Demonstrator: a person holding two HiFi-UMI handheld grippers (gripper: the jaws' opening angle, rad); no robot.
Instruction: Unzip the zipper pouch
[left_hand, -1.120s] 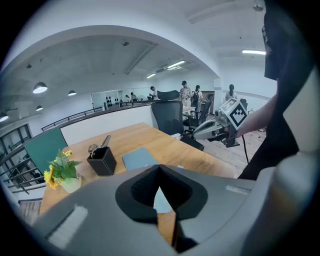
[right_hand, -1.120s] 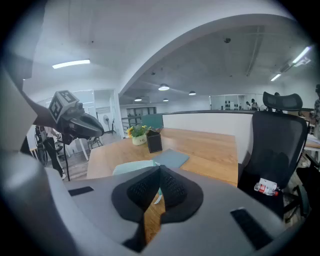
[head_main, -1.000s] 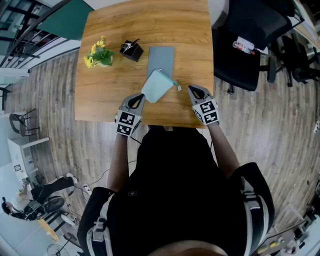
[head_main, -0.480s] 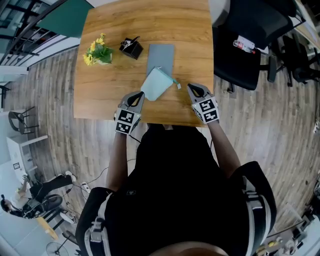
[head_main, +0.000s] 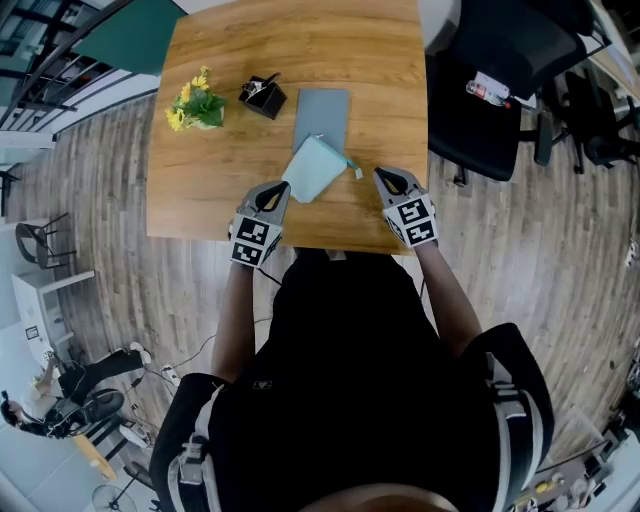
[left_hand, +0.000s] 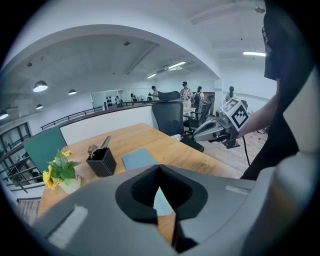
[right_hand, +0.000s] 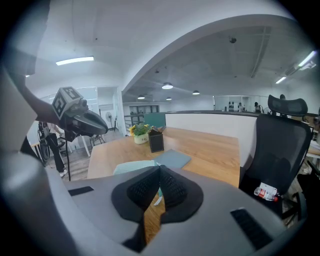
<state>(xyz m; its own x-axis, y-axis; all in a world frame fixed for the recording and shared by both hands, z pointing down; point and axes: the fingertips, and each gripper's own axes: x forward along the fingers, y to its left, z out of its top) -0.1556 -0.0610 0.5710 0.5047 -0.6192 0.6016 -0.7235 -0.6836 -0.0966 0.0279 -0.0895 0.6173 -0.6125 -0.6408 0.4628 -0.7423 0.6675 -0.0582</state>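
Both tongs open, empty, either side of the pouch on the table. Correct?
Not open: left tongs and right tongs are shut, jaws together, per the left and right gripper views. Both empty, either side of the pouch on the table.

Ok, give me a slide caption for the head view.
Left gripper and right gripper, both shut, flank the teal zipper pouch on the wooden table.
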